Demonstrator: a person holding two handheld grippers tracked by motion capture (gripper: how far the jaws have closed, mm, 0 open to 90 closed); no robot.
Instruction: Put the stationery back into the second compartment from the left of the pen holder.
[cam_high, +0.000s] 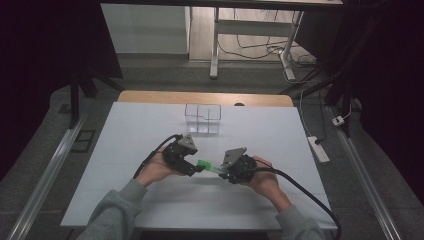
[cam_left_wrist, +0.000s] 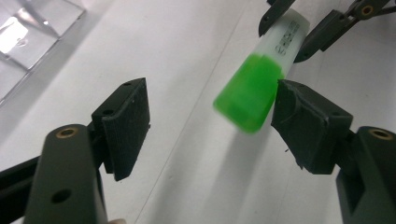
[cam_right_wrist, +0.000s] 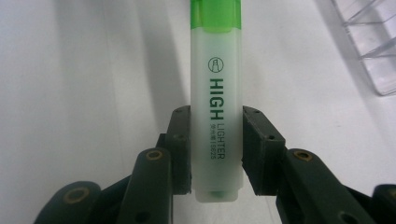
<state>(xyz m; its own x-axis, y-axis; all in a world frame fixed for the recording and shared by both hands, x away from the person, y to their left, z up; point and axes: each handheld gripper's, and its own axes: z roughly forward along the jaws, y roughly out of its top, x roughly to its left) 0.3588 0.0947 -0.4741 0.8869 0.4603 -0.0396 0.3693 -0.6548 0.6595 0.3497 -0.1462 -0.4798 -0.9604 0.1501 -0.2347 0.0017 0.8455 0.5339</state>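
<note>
Above the white table (cam_high: 125, 165), we hold a green highlighter (cam_high: 210, 166) level between two hand-held grippers, its long axis running roughly nine to three o'clock in the high view. Our left gripper (cam_left_wrist: 212, 126) stands wide open around the green cap (cam_left_wrist: 247, 93): one pad (cam_left_wrist: 299, 116) sits just beside the cap, possibly grazing it, and the other is well apart at nine o'clock. Our right gripper (cam_right_wrist: 216, 149) is clamped on the pale barrel near its tail, printed side up, and carries the pen alone. The left hand is nearer the cap. A clear compartment organizer (cam_high: 202, 119) waits at twelve o'clock. We cannot tell whether the cap is seated, since motion blur smears its end.
</note>
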